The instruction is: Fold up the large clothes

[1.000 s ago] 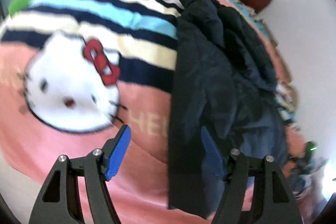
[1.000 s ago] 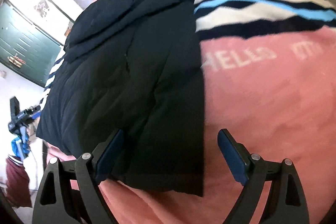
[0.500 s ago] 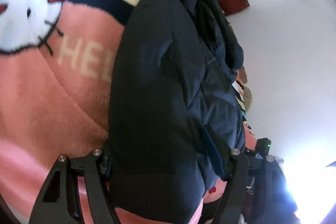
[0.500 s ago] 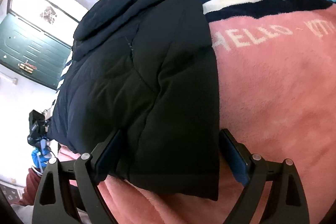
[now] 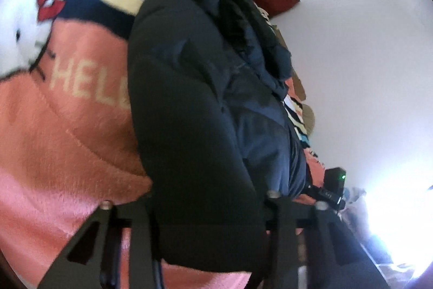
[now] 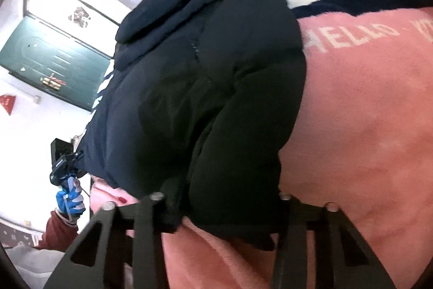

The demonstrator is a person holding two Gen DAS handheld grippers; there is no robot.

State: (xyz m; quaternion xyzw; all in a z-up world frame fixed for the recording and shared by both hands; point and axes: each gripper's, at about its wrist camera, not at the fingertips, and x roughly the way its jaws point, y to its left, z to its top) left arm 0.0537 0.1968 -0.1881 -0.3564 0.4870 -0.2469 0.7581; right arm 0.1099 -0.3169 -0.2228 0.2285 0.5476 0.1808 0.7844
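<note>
Across the pink blanket (image 6: 365, 126), from six toward twelve o'clock, the dark padded jacket (image 6: 211, 88) is laid, folded lengthwise. Its near hem is being closed upon by left gripper (image 5: 208, 224) and right gripper (image 6: 219, 210), padding bunched between the jaws. Crosswise folding is judged outstanding.

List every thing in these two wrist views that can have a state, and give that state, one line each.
Black padded jacket: lying folded lengthwise on the blanket, near hem bunched between both grippers' fingers.
Pink fleece cartoon blanket: spread flat under the jacket.
Left gripper: jaws closing on the jacket hem.
Right gripper: jaws closing on the jacket hem.
Green door: shut.
</note>
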